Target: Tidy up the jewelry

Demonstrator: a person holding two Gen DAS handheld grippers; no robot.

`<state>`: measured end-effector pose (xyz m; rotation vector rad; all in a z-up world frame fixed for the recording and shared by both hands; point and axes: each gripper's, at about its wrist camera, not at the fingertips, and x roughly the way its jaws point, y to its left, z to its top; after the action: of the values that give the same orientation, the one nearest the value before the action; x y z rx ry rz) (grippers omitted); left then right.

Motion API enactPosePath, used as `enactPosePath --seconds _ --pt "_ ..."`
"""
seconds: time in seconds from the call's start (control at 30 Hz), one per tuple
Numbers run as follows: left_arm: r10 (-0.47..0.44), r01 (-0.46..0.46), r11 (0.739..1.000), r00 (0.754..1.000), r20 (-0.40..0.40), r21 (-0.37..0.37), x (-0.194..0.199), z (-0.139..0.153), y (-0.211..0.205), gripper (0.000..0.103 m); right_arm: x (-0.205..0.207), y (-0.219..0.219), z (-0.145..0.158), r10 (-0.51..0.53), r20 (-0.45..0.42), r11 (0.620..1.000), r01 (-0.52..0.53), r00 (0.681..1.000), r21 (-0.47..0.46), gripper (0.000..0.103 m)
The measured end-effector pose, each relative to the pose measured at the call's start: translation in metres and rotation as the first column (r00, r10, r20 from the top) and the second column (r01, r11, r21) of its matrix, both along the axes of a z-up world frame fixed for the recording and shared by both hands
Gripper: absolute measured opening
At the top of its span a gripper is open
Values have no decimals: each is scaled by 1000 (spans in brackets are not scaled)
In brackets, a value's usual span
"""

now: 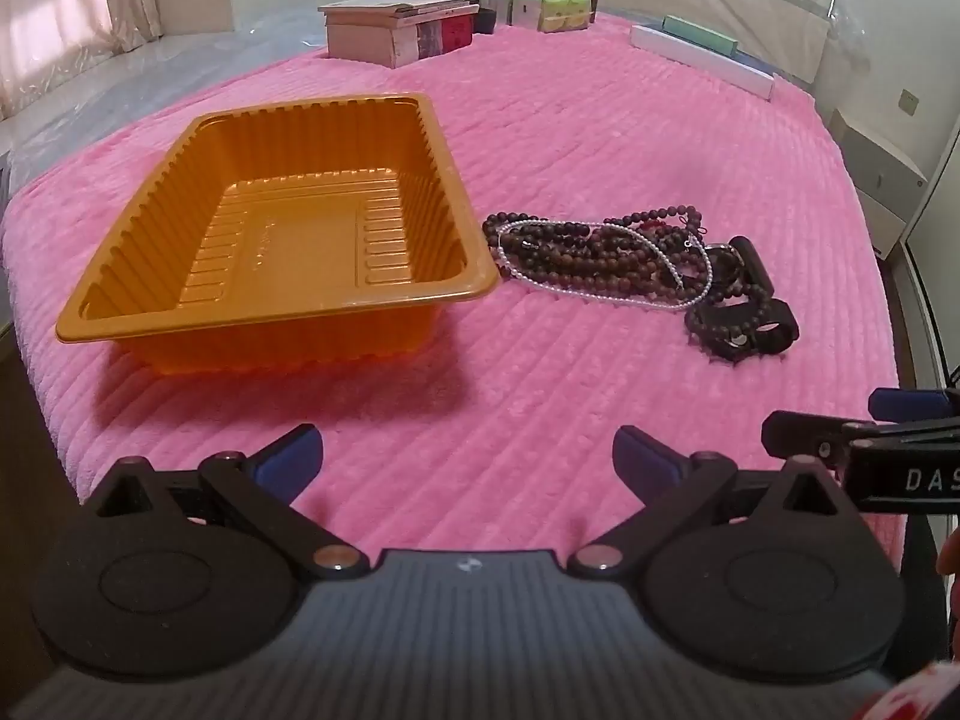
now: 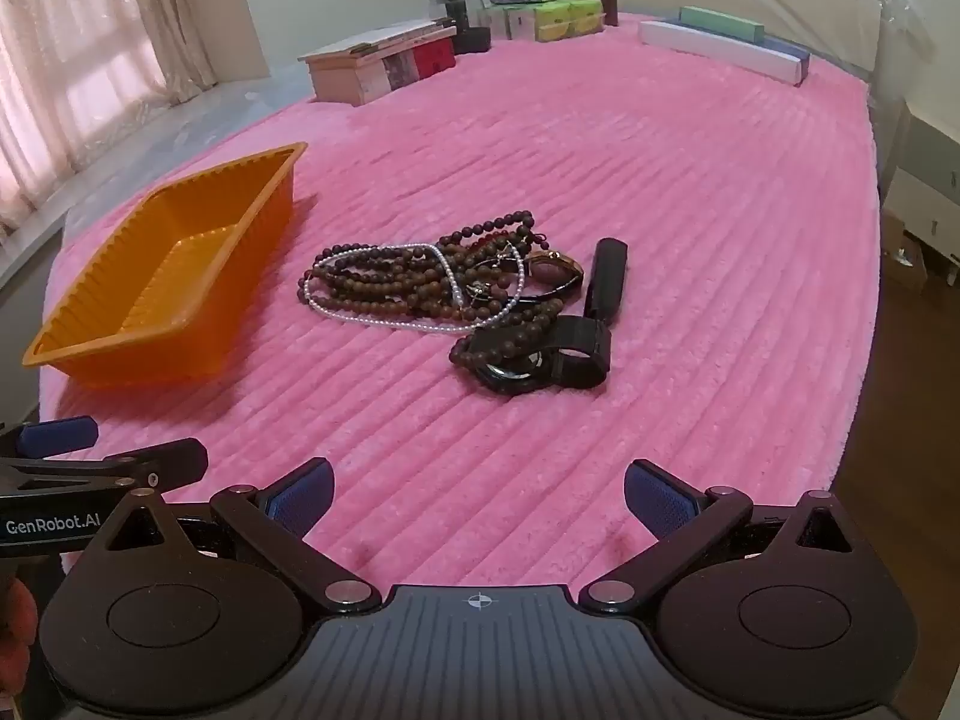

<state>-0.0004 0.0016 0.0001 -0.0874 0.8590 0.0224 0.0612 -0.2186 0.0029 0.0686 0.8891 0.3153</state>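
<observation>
We held both tools low over the near edge of a pink ribbed plush blanket (image 1: 600, 138). The left gripper (image 1: 467, 461) stood with its blue-padded fingers (image 1: 288, 462) spread wide and nothing between them, and the right gripper (image 2: 478, 495) was likewise spread wide and empty. Each tool showed at the edge of the other's view, side by side and apart.

On the blanket sat an orange rectangular plastic tray with ribbed walls (image 1: 150, 252), with nothing inside it. Just to the right of the tray lay the heap of jewelry: long strands of dark brown wooden beads (image 2: 384, 288) tangled together, with a thin white pearl-like necklace (image 2: 447, 276) looped over them. In the left wrist view the beads nearly touched the tray's right rim; in the right wrist view a gap of blanket showed between them. At the right end of the heap lay a black watch with a wide strap (image 2: 558, 354), its strap curled, with a short bead bracelet (image 2: 510, 339) lying across it. A rose-coloured oval watch face (image 2: 555, 269) rested among the beads.

Far behind, along the blanket's back edge, stood a row of boxes (image 2: 384, 63) and a long white box (image 2: 720, 51).
</observation>
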Motion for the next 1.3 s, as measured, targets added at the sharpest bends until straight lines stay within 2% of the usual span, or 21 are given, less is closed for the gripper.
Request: enactPosePath --seconds 0.23,0.33,1.3 --pt "-4 4 1000 1000 -17 18 4 -1 0 102 1 -1 -1 7 -5 1000 -7 1000 1 103" --pt "-3 3 1000 1000 0 30 1 -1 -7 102 4 -5 -2 3 -6 1000 -3 1000 0 103" --pt "-19 19 1000 1000 2 9 3 2 -9 101 4 0 5 -2 2 1000 2 1000 -6 102"
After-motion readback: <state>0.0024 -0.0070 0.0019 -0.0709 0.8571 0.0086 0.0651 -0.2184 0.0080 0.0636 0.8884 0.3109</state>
